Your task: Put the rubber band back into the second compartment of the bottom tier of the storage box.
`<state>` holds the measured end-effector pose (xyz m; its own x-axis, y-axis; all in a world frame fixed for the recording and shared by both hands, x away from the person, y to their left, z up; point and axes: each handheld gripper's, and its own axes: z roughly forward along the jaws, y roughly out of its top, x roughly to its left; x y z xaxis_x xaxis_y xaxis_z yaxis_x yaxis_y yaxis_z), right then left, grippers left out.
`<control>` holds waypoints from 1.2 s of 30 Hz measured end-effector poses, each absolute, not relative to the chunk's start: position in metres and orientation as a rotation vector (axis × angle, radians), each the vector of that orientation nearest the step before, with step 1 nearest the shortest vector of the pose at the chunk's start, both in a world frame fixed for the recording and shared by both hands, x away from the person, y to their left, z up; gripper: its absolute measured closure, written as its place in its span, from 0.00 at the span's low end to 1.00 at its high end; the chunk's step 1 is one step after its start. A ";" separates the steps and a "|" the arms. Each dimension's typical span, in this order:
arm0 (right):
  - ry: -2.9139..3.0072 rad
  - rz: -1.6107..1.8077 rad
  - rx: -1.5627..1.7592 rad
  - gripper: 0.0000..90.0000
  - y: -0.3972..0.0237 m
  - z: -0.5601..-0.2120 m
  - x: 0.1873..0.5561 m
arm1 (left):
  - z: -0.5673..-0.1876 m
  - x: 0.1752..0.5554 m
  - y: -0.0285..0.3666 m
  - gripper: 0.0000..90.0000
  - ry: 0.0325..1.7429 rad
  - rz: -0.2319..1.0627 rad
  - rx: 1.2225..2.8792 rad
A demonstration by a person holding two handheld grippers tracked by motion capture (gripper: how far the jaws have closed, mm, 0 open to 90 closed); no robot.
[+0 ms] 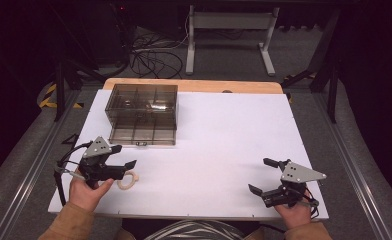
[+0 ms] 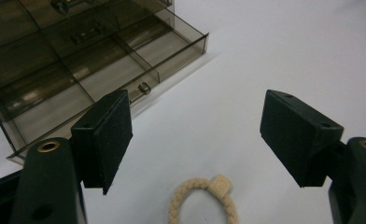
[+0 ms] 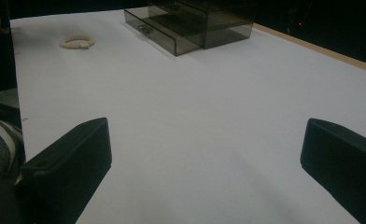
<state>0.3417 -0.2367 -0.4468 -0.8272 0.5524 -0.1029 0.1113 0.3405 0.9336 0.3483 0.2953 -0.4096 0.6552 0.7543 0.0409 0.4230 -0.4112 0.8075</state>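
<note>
A dark room surrounds a white bench point(image 1: 219, 150) with a wooden edge at its far side; cables lie on the floor beyond. On the bench's far left stands a smoky clear drawer box point(image 1: 143, 107), its bottom drawer point(image 1: 142, 136) pulled out towards the person, the compartments divided by thin walls.

The left gripper point(image 1: 125, 156) hovers low over the near left of the bench, held in the person's left hand point(image 1: 86, 192). Its jaws stand fairly wide apart and grip nothing. A cream braided ring point(image 2: 203, 201) with a small square bead lies flat on the bench just below and between them, touching neither pad.

The right gripper point(image 1: 263, 175) rests at the near right, well apart from the ring, its jaws wide open and empty over bare bench.
</note>
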 end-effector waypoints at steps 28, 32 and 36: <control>2.215 1.494 0.579 0.03 -0.236 -0.447 0.342 | -0.430 0.364 0.295 0.46 1.087 0.349 2.311; 2.215 1.496 0.579 0.04 -0.236 -0.447 0.342 | -0.433 0.366 0.295 0.52 1.112 0.334 2.345; 2.217 1.494 0.578 0.04 -0.236 -0.447 0.342 | -0.435 0.367 0.294 0.57 1.122 0.330 2.389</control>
<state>0.3420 -0.2361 -0.4471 -0.8327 0.5447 -0.0994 0.1123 0.3420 0.9330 0.3670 0.2937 -0.4349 0.6352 0.7722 0.0149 0.6570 -0.5505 0.5151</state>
